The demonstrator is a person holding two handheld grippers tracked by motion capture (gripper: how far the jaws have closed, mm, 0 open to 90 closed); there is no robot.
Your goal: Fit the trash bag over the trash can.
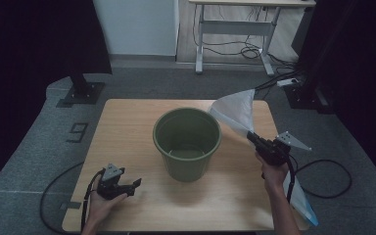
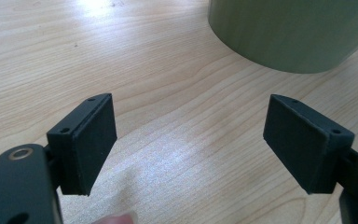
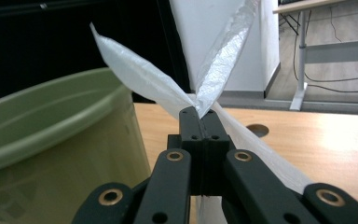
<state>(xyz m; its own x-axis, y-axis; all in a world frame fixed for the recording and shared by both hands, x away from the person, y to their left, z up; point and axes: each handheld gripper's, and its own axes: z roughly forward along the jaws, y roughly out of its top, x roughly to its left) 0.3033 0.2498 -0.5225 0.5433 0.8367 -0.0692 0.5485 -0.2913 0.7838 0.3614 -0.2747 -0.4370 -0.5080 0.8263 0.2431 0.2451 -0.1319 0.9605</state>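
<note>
Right gripper has its jaws pressed together on a white plastic bag, pinching the film near one edge; the free end fans up and back above the table's far right corner, while more of the bag trails down past the person's right forearm to the near right edge of the table. In the right gripper view the bag splits into two flaps above the closed jaw tips, green bin just to the side.

Green bin stands upright mid-table, open mouth up, looks empty, though the bottom is dim so hard to be sure; bag held just beside the rim on its right, not touching as far as I can tell.

Left gripper rests low at the near left of the table, jaws spread wide, nothing between them; bin wall ahead of it, apart.

Step in hand, my read: lifting the bag to line the bin; bag not yet opened or over the mouth. Next move likely calls for the left gripper to catch the other flap, pull the mouth open, then bring it over the rim; thin film could slip or tear.
</note>
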